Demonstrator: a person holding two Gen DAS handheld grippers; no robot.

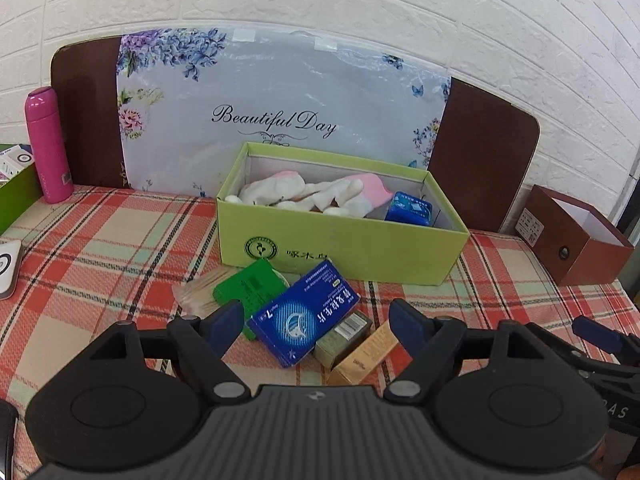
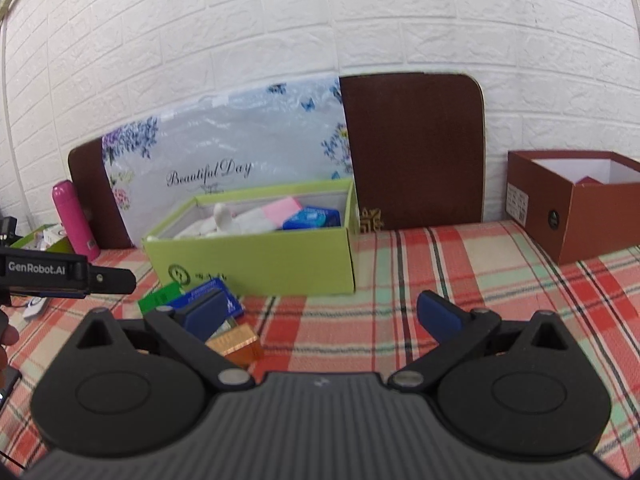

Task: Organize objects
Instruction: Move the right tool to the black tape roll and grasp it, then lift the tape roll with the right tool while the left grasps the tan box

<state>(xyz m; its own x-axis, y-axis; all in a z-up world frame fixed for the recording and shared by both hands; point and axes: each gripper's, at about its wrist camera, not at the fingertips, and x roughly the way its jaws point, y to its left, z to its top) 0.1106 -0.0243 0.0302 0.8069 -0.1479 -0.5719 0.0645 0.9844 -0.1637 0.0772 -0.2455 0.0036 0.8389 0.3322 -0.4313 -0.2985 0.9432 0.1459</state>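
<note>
An open light-green box (image 1: pixel 344 246) (image 2: pixel 256 258) stands on the plaid cloth and holds white and pink socks (image 1: pixel 320 194) and a blue packet (image 1: pixel 409 209). In front of it lie a blue medicine box (image 1: pixel 306 312) (image 2: pixel 208 300), a green card (image 1: pixel 250 286), a bundle of toothpicks (image 1: pixel 196 294), an olive box (image 1: pixel 344 338) and a gold box (image 1: pixel 366 360) (image 2: pixel 236 344). My left gripper (image 1: pixel 318 326) hangs open just above this pile, nothing pressed between its pads. My right gripper (image 2: pixel 326 312) is open over bare cloth to the right of the pile.
A pink bottle (image 1: pixel 47 146) (image 2: pixel 76 220) stands at the back left beside a green box (image 1: pixel 14 192). A brown open box (image 1: pixel 576 236) (image 2: pixel 580 204) sits at the back right. A floral board (image 1: pixel 280 112) leans on the brick wall. A white device (image 1: pixel 8 268) lies far left.
</note>
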